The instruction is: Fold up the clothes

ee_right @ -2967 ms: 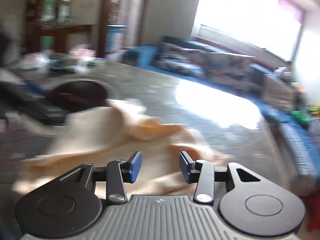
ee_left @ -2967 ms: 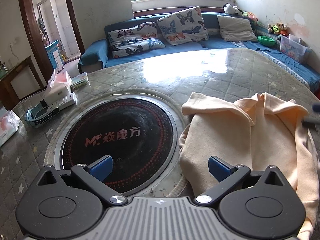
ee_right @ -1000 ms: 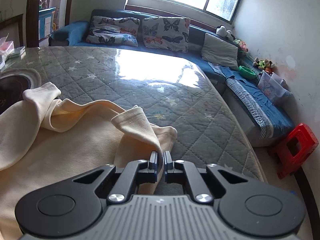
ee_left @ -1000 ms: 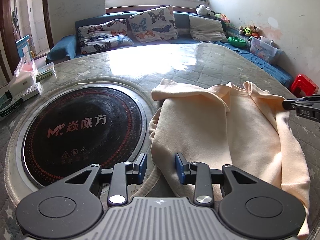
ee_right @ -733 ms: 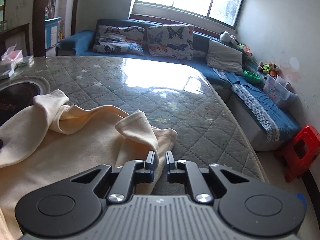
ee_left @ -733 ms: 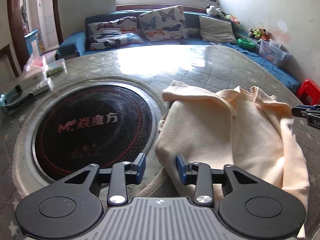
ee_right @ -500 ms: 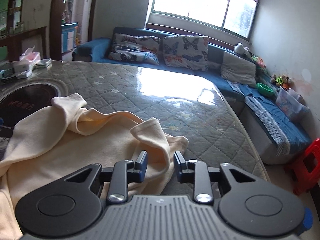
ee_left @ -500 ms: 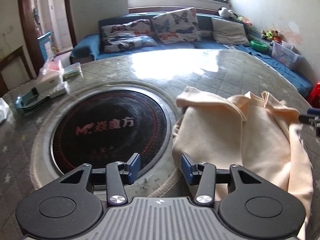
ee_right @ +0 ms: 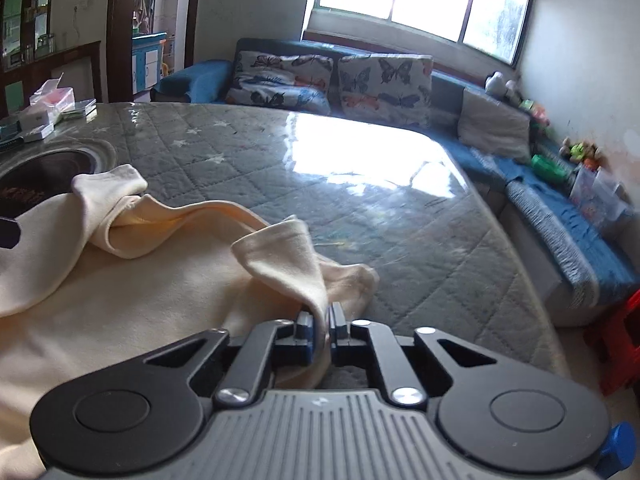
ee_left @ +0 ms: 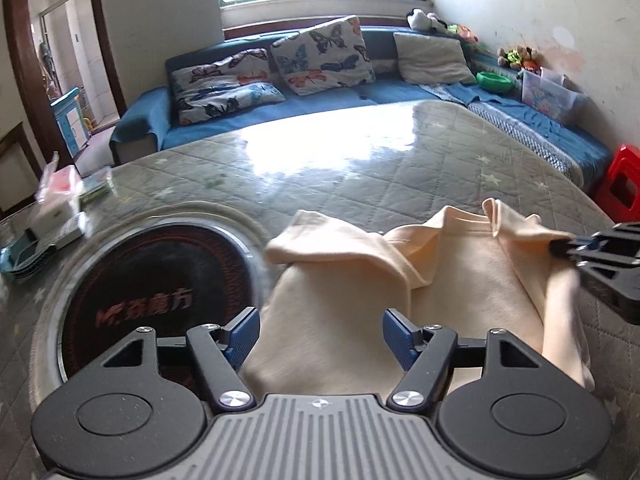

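Note:
A cream garment point(ee_left: 460, 280) lies crumpled on the quilted grey table point(ee_left: 360, 176); it also shows in the right wrist view point(ee_right: 140, 280). My left gripper point(ee_left: 320, 330) is open and empty, its fingers above the garment's near left edge. My right gripper point(ee_right: 320, 326) is shut on a raised fold of the garment at its right side, lifting that fold off the table. The right gripper also shows at the right edge of the left wrist view point(ee_left: 560, 246), pinching the cloth.
A round black cooktop point(ee_left: 160, 280) is set into the table left of the garment. Tissue packs and boxes point(ee_left: 56, 204) sit at the table's far left. A blue sofa with butterfly cushions point(ee_left: 312, 60) lies beyond. A red stool point(ee_left: 620, 180) stands at the right.
My right gripper opened, then shut on the garment's right fold and lifted it. My left gripper opened wider and shifted right over the garment's edge.

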The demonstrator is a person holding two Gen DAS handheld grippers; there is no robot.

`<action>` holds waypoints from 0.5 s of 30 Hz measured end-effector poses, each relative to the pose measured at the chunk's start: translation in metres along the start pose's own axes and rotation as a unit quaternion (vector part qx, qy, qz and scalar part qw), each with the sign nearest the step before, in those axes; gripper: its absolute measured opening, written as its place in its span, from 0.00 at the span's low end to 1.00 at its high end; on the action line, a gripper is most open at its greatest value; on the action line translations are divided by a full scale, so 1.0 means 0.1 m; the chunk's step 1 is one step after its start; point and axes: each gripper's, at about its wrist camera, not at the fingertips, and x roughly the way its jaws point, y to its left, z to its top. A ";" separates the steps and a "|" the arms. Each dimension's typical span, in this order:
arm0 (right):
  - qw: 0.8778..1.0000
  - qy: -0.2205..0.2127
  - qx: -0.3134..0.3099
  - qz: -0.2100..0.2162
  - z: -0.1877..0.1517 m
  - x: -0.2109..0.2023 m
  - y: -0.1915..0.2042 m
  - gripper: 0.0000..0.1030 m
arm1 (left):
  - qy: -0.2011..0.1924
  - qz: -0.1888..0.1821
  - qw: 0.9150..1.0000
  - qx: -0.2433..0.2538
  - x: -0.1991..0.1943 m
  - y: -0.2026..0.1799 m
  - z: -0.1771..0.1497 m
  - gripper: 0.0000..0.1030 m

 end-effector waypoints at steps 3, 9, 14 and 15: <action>1.000 -0.016 -0.006 -0.015 -0.02 -0.16 -0.12 0.03 | 0.006 -0.006 1.000 0.007 0.11 -0.10 0.03 0.67; 0.997 -0.039 0.002 -0.062 -0.16 -0.55 -0.45 0.03 | 0.009 -0.024 1.000 0.016 0.21 -0.27 0.04 0.68; 0.994 -0.029 0.011 -0.104 -0.35 -0.68 -0.64 0.03 | 0.019 0.002 0.999 0.042 0.37 -0.35 0.00 0.51; 0.995 -0.022 0.021 -0.099 -0.38 -0.69 -0.67 0.03 | 0.020 0.003 0.999 0.046 0.39 -0.34 -0.02 0.38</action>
